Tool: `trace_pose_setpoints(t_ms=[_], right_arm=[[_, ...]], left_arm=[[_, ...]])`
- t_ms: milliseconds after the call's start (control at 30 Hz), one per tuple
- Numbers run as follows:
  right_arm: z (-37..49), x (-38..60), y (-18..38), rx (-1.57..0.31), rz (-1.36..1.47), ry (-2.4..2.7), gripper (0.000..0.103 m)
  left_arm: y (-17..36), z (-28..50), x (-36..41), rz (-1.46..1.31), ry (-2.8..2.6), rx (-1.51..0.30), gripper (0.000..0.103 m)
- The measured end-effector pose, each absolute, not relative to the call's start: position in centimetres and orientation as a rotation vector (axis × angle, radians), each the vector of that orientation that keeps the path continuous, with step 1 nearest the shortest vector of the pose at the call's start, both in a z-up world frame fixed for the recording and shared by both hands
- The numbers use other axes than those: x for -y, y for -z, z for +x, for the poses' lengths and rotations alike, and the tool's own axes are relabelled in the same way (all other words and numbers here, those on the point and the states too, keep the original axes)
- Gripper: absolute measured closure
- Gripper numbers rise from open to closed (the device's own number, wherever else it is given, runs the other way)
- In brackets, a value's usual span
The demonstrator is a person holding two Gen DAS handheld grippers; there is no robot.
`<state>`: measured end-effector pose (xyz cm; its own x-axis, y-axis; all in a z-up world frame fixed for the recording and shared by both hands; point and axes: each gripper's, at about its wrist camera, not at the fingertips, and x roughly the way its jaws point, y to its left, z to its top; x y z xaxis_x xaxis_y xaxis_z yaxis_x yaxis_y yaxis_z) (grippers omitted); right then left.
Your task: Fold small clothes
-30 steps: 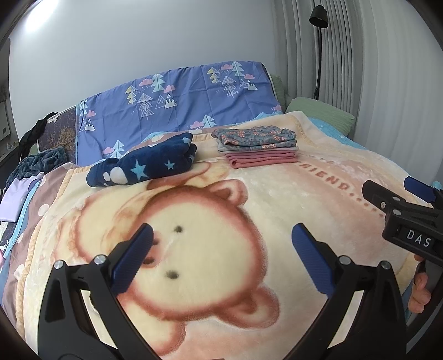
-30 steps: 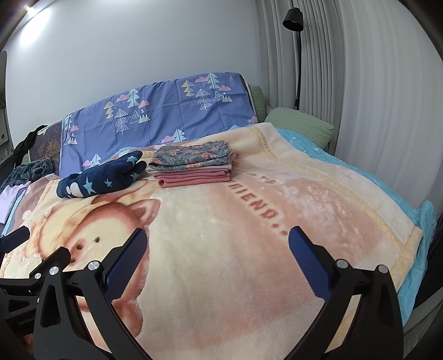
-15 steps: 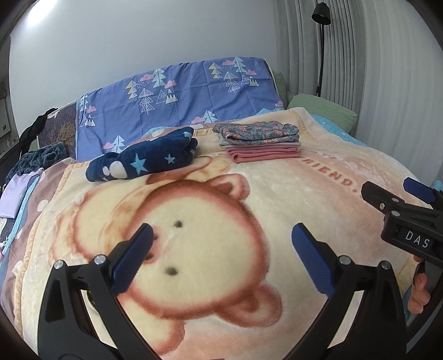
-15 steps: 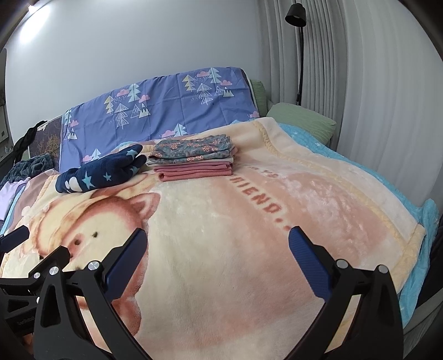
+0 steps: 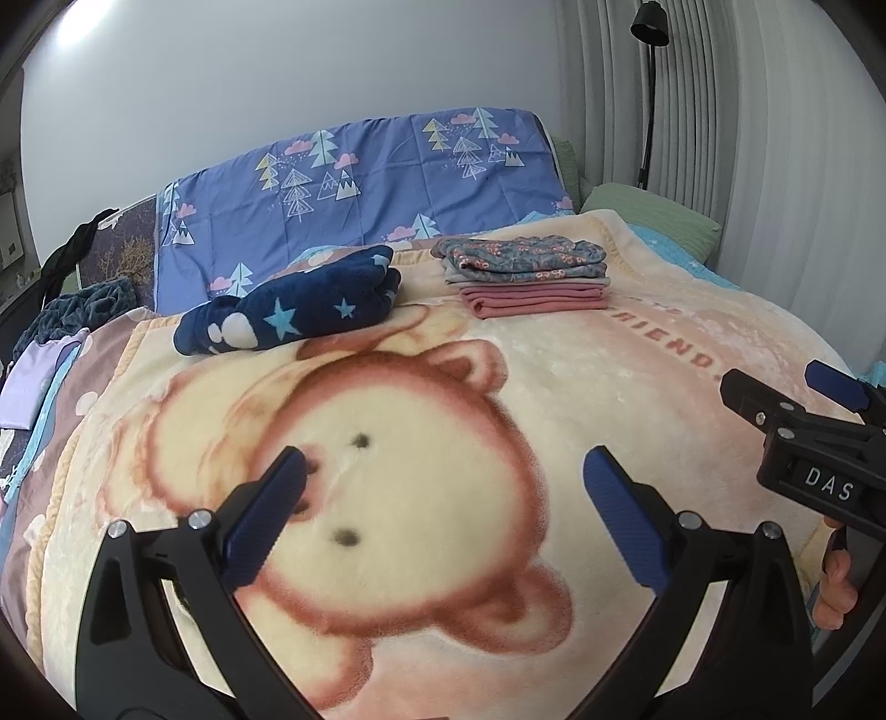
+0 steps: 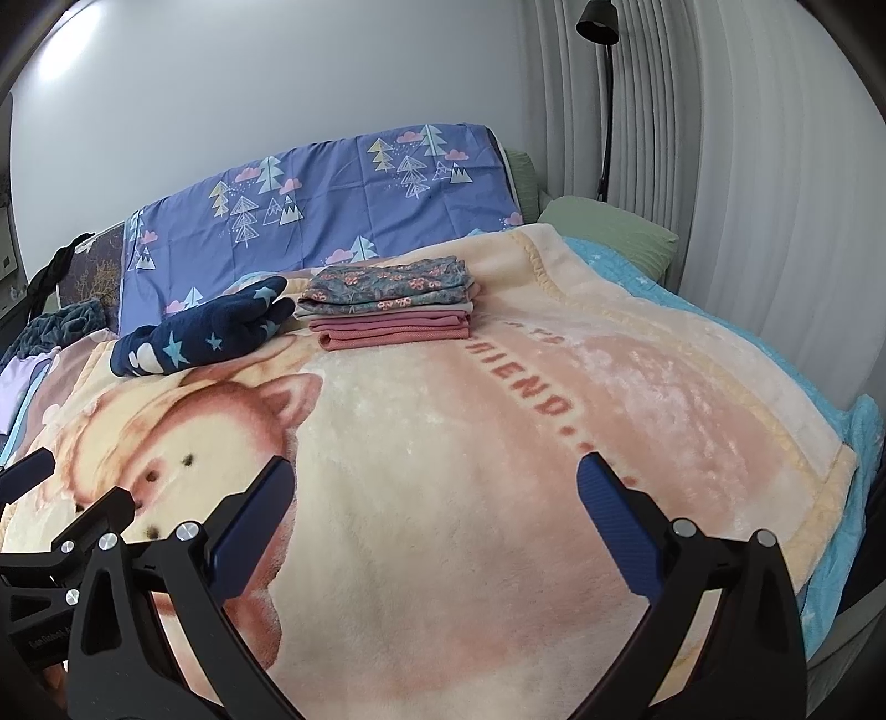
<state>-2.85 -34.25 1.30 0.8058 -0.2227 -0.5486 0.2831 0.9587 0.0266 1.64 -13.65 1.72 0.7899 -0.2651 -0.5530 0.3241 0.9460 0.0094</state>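
Left gripper (image 5: 443, 493): jaws spread wide, nothing between the blue pads; it hangs over the bear's face printed on the blanket.
Right gripper (image 6: 429, 495): jaws equally wide apart and empty, above the pink band of the blanket; in the left view it shows at the right edge (image 5: 803, 421).
Folded stack (image 5: 526, 271): at the far end of the blanket (image 5: 554, 399), near the headboard cover; floral grey-blue pieces on top, a pale layer under them, pink pieces at the bottom. Its long axis runs across the bed, left to right, folded edges facing the cameras.
Navy star garment (image 5: 293, 304): a loosely rolled bundle just left of the stack, not touching it in the left view; its long axis lies slantwise, the far end toward the stack, the near end with white blobs toward the bed's left side.
Writing on blanket: "FRIEND" (image 6: 523, 382) in pink letters followed by dots, running away from the stack toward the near right.
Writing on gripper: "DAS" (image 5: 828, 490) in white on the right gripper's body.
Left gripper body lettering: small white print, too blurred to read.
Headboard cover (image 6: 332, 205): purple-blue cloth with trees and clouds.
Lamp (image 6: 601, 33): black, against the curtain.
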Motion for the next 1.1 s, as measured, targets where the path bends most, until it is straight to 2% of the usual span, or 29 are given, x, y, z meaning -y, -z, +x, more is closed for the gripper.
trace_pose_setpoints(t_ms=[1100], right_arm=[[-2.43,34.0,-1.03,-0.58,0.104,0.271,0.001]], left_arm=[[-1.33,2.08,13.28,0.097,0.308,-0.589,0.002]])
